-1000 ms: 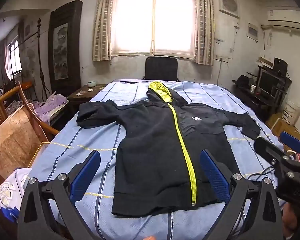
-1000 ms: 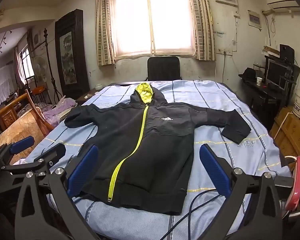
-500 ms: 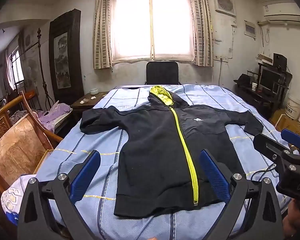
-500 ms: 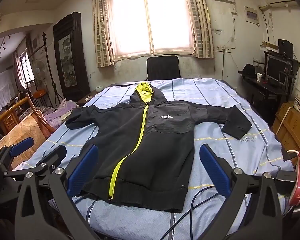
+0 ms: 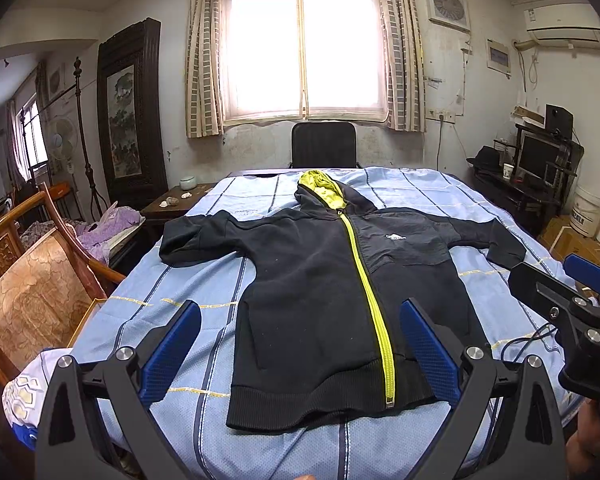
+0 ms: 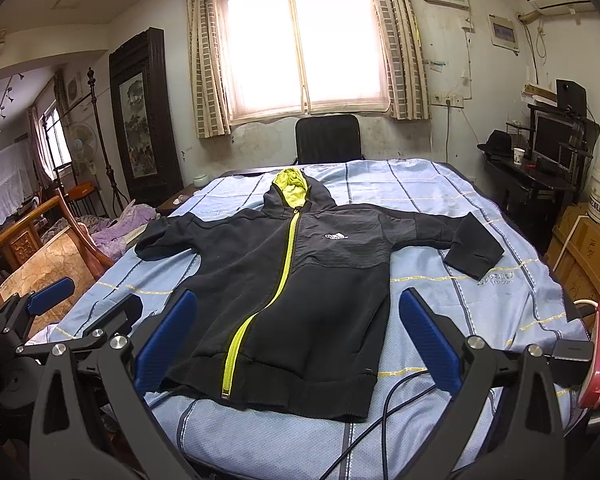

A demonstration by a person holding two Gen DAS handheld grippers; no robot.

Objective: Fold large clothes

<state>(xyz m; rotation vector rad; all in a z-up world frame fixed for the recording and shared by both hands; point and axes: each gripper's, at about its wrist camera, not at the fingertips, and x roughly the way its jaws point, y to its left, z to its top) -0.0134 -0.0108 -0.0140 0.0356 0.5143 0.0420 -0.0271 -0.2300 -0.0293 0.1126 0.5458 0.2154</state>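
Compared with one second ago, both cameras now sit a little higher and farther back, so more of the ceiling shows and the hoodie looks smaller; the hoodie itself has not moved.

In the left wrist view, the left gripper (image 5: 300,344) hovers over the near edge of the table (image 5: 440,196), which is covered with a light blue striped sheet. Its jaws are wide apart and hold nothing. The black hoodie (image 5: 312,280) lies flat on the sheet, front side up, with the yellow zipper (image 5: 370,300) closed and the yellow-lined hood (image 5: 324,190) pointing to the window (image 5: 304,46). Both sleeves are spread out to the sides. The hem is near the front edge of the table, between the two blue pads (image 5: 170,354). At the right edge the right gripper (image 5: 568,296) shows from the side. A wooden chair (image 5: 32,292) stands at the left of the table, and a black chair (image 5: 324,146) at the far end.

In the right wrist view, the right gripper (image 6: 298,338) also hovers above the near edge, jaws wide apart and empty. The hoodie (image 6: 320,280) lies in the middle of the sheet, its sleeve cuff (image 6: 474,248) resting at the right side. A black cable (image 6: 388,412) runs over the sheet just beside the hem. The left gripper (image 6: 84,308) shows at the left, apart from the hoodie.
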